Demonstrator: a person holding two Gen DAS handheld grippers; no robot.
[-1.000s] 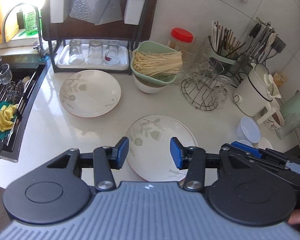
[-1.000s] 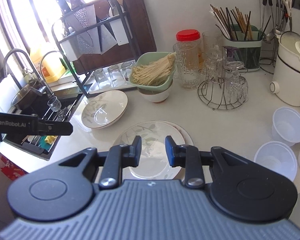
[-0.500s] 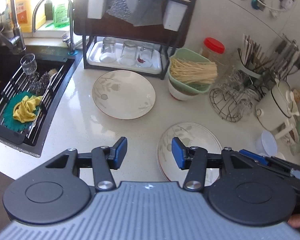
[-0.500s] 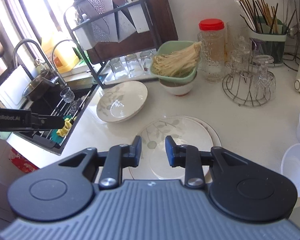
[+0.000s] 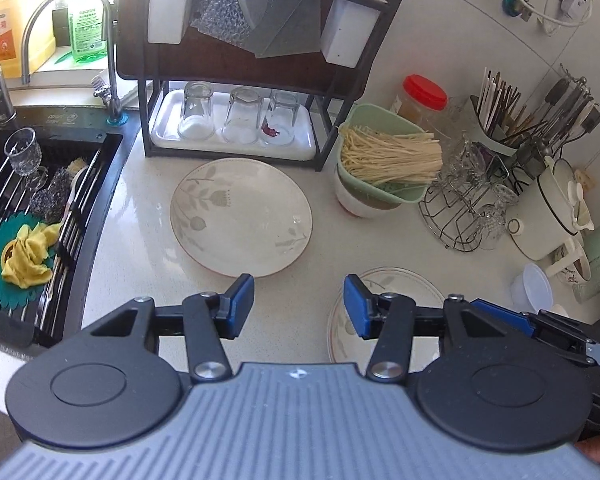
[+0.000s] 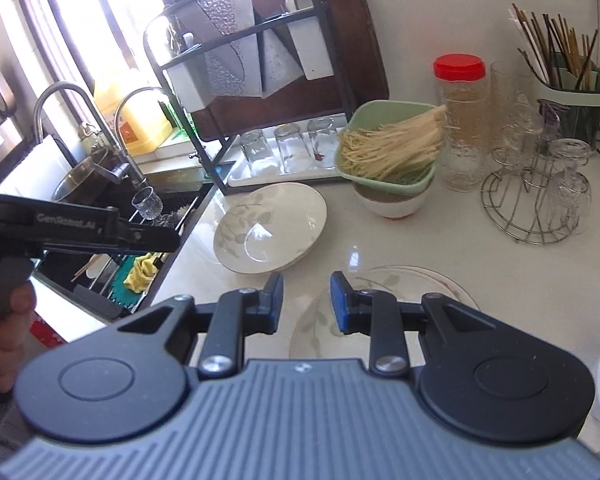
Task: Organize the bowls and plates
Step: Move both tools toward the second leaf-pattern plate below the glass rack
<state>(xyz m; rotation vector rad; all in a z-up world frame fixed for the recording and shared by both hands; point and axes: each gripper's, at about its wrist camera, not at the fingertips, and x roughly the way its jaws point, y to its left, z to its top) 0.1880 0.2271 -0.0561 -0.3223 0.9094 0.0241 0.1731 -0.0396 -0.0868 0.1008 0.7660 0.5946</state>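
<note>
Left gripper (image 5: 299, 306) (empty) nearer sink (image 5: 40, 216)

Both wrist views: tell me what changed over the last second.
Both cameras slid left toward the sink; the deep plate now sits ahead of the left gripper, whose empty jaws have just opened slightly. The right gripper stays narrowly open, empty. Deep plate, flat plate and noodle basket have not moved.

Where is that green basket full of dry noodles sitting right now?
The green basket of noodles sits on a white bowl at the back of the counter, between the dish rack and the red-lidded jar, beyond the deep plate.
</note>
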